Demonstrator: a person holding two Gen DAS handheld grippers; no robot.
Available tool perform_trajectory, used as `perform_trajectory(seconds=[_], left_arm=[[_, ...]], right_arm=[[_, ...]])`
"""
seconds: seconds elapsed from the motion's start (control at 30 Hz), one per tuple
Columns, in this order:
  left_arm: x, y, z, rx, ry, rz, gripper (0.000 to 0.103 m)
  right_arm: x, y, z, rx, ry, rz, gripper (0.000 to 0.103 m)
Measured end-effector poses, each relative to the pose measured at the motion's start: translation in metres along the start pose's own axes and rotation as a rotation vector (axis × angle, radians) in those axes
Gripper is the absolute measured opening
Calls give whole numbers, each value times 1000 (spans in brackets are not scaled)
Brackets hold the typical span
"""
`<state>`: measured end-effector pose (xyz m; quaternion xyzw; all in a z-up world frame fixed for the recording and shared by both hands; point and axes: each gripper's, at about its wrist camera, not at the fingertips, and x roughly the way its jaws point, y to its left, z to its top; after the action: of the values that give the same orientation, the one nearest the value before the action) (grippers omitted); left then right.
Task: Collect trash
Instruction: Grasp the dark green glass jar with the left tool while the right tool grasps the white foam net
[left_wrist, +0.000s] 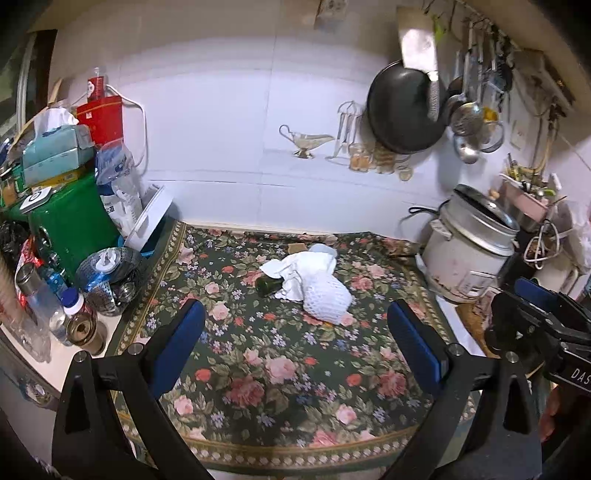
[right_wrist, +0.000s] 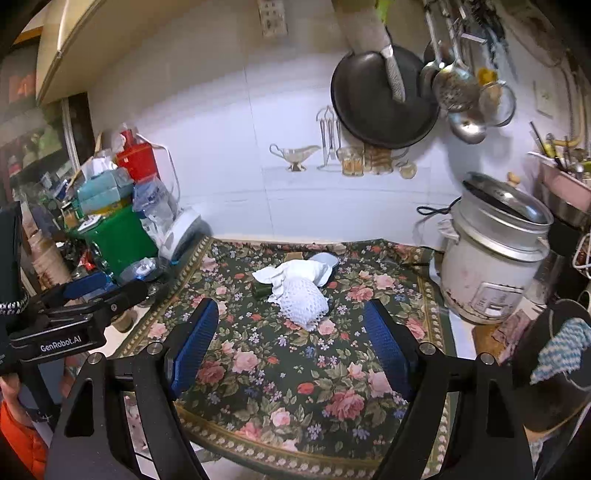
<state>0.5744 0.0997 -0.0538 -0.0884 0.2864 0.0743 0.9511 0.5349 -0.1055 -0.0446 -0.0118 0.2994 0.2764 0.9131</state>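
Both tools hang over the dark green floral tablecloth (left_wrist: 280, 369) on the tabletop, and the left hand-held gripper (left_wrist: 295, 343) has its blue-padded jaws spread wide with nothing between them, while the right hand-held gripper (right_wrist: 291, 350) is just as released, jaws apart over bare cloth. Ahead of both, mid-cloth, lies the trash: a white foam mesh fruit sleeve (left_wrist: 327, 299), touching a crumpled white paper tissue (left_wrist: 291, 267), and a dark green glass bottle (left_wrist: 269, 285) lying on its side with its body poking out from under the tissue. Something pale blue (left_wrist: 325, 250) peeks out behind the pile; what it is I cannot tell. The path from either gripper to the pile is open cloth. Left of the cloth it is crowded: a green metal canister (left_wrist: 70, 221) with teal tissue packs (left_wrist: 55, 151) stacked on top, a red carton (left_wrist: 101, 120) behind, a clear plastic bag (left_wrist: 118, 184), a white plastic tray (left_wrist: 149, 218) leaning against the stack, and small bottles and jars (left_wrist: 70, 314) at the near edge. To the right stands a white rice cooker (left_wrist: 469, 251), its metal lid sitting askew. On the tiled wall hang a black round pan (left_wrist: 402, 110) and steel ladles and strainers (left_wrist: 469, 122). In the right wrist view a dark pot (right_wrist: 554, 369) at the near right has a blue-and-white checked cloth (right_wrist: 561, 350) draped over its rim.
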Motion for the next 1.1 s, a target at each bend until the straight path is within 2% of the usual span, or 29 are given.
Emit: perform_trajectory(seconds=[0.13,0.27,0.43,0.6,0.7,0.83,1.03,1.1], left_arm=[[36,16,14,13,22,-6,99],[83,36,25,23,91,-58,99],[132,58,29,44,166,-76,99],[185,79,20,42,267,-74,99],[215,91,11,9,330,-78,99],[248,100,1,-26,395,-82,99],[288,96,-8,51,446,-93,99],[298,95,-9,61,448,-104,99]], right_arm=[[34,-1,9,10,34,-11,78],[68,-3,13,35,54,-65,78],[130,-17,9,109,157,-148,78],[192,-43,1,225,252,-149,78],[226,-57,-7,310,298,-121,78],[265,-68,-22,376,363,-124,77],[297,-79,-39,493,424,-74,56],[302,-80,-42,528,425,-35,44]])
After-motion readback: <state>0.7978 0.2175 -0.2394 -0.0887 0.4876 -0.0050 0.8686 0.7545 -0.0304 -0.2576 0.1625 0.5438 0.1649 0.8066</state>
